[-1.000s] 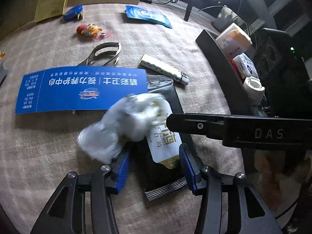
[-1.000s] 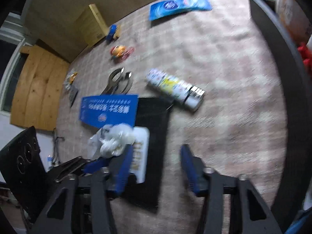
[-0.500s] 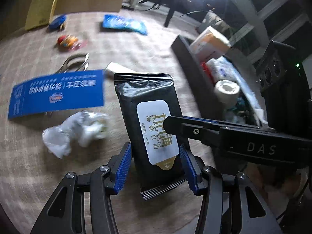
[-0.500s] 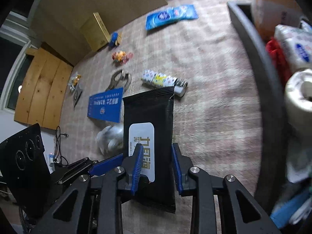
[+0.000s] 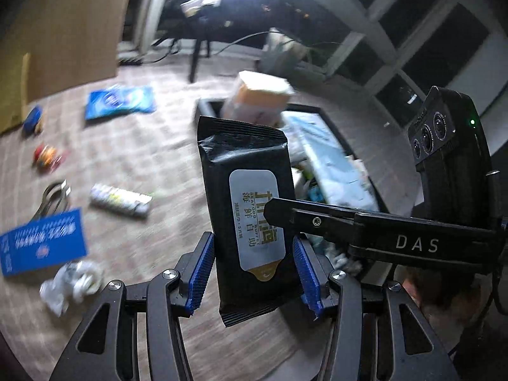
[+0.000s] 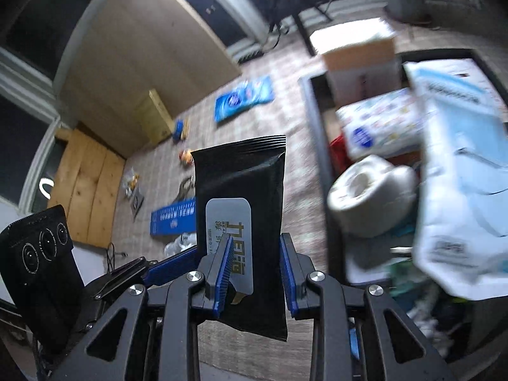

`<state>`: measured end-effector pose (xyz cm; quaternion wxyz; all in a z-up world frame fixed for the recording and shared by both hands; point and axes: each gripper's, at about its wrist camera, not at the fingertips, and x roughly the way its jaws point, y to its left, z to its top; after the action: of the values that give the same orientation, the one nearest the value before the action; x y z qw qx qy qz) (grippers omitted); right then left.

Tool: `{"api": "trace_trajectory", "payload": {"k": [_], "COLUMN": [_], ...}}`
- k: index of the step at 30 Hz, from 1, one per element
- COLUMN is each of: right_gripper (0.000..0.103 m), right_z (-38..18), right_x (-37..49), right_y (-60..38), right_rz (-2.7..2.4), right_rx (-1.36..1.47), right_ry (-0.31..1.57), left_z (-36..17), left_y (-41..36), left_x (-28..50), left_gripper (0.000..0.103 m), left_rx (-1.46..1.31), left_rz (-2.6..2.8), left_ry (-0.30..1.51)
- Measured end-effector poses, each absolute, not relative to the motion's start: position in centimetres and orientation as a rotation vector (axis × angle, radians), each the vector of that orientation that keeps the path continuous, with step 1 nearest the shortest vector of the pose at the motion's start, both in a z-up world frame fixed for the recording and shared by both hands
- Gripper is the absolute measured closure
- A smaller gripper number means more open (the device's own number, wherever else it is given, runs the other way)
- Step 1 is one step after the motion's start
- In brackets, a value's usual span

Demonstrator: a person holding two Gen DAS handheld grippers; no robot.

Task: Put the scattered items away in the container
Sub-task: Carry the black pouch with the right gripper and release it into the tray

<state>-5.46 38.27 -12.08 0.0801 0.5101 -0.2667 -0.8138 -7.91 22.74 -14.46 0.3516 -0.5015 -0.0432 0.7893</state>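
Observation:
A black wet-wipe pack (image 5: 247, 190) with a pale label hangs in the air, gripped by both grippers. My left gripper (image 5: 254, 273) is shut on its two long edges near the lower end. My right gripper (image 6: 255, 270) is shut across the same pack (image 6: 241, 184), one pad on the label face. In the left wrist view a right finger (image 5: 317, 219) crosses the label from the right. The black container (image 6: 312, 120) lies just right of the pack, holding a tissue box, a toilet roll (image 6: 368, 197) and pale blue packets.
On the checked cloth to the left lie a blue leaflet (image 5: 41, 244), crumpled white plastic (image 5: 73, 285), a tube (image 5: 120, 200), metal pliers (image 5: 54, 197), a blue packet (image 5: 119, 104) and a small toy (image 5: 47, 155). A cardboard box stands at the far left.
The right gripper closed on the black pack, and both grippers lifted it off the cloth and carried it right, toward the container. The crumpled plastic stayed behind on the cloth.

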Motion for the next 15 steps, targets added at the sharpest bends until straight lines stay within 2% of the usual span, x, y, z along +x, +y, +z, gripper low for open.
{"api": "trace_trajectory", "payload": {"k": [15], "right_gripper": [0.074], "right_z": [-9.7], "right_x": [-3.3], "right_y": [50.2], "right_rz": [-2.633], "right_rx": [1.494], "right_ry": [-0.92], "left_z": [-12.5], "left_y": [36.7], "left_x": [-8.8], "left_gripper": [0.05], "left_rx": [-1.223], "left_rz": [1.904], "left_ry": [0.012]}}
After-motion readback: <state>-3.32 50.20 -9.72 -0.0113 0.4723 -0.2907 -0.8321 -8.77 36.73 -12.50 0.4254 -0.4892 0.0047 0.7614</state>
